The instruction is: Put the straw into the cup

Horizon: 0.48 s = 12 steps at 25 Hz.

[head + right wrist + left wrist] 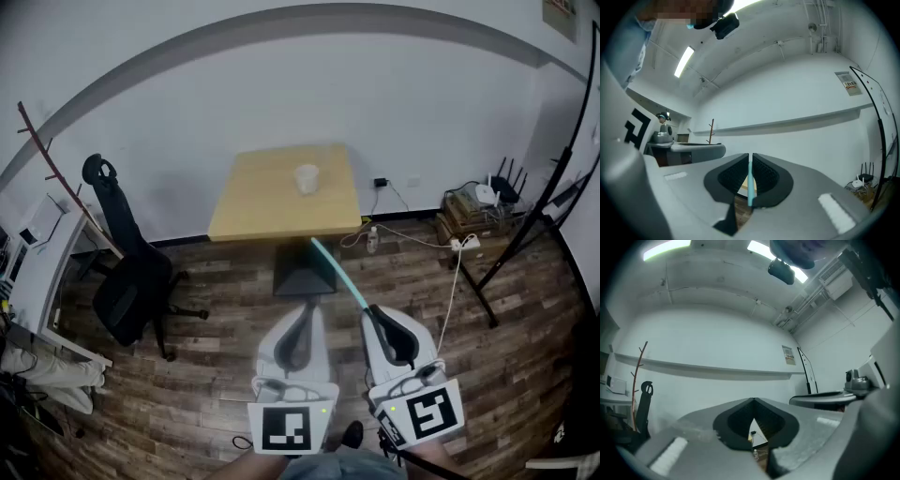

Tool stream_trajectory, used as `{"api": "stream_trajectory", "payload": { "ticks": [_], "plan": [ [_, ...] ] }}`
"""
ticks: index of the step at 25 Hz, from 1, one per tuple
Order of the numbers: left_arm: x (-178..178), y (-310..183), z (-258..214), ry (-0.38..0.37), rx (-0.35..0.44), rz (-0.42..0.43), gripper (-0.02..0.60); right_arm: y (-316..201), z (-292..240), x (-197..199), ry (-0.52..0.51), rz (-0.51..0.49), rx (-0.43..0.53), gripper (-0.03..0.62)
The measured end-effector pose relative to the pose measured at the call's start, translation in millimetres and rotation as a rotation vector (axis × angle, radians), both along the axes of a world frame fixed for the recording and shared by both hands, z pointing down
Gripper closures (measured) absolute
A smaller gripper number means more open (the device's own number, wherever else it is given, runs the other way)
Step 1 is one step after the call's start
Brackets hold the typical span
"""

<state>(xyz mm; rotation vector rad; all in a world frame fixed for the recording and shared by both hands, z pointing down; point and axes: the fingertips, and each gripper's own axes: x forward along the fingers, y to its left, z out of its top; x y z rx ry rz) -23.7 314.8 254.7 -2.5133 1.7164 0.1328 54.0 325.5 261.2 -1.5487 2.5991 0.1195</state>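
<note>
The only print in sight is a small wall notice (852,83) with a red mark, caught in the right gripper view. Its lettering is too small to read. The marker cubes on the two grippers show black-and-white square patterns, not words.

At the far left of the head view a black office chair (131,291) stands on the wooden floor (206,309). In the middle a square wooden worktop (253,202) stands against the white wall. A pale, translucent cup (307,178) stands upright on it, right of centre and toward the back. What it holds cannot be made out. A small bottle (372,241) stands on the floor just right of the worktop. Further right, a white router (485,194) sits on a low stack by the wall.

Low in the head view, the left hand-held gripper (304,309) points forward toward the worktop. In its own view the dark ribbed pads meet at the tips with nothing clamped, leaving only a small triangular gap beneath. Beside it, the right hand-held gripper (373,309) is clenched on the teal straw (337,272). The straw slants up and to the left from the jaws. Its far end shows at the worktop's near edge, well apart from the cup.
</note>
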Motion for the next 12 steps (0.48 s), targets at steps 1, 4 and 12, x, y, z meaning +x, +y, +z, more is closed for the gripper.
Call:
{"api": "stream_trajectory", "payload": {
  "ticks": [1, 4, 12],
  "plan": [
    [4, 0, 0, -0.006, 0.004, 0.004, 0.565, 0, 0, 4, 0.0, 0.002, 0.0, 0.563],
    [14, 0, 2, -0.011, 0.006, 0.006, 0.565, -1, 1, 13, -0.004, 0.002, 0.0, 0.563],
    [24, -3, 17, -0.007, -0.022, -0.027, 0.565, -6, 10, 30, -0.038, -0.038, -0.009, 0.562]
  ]
}}
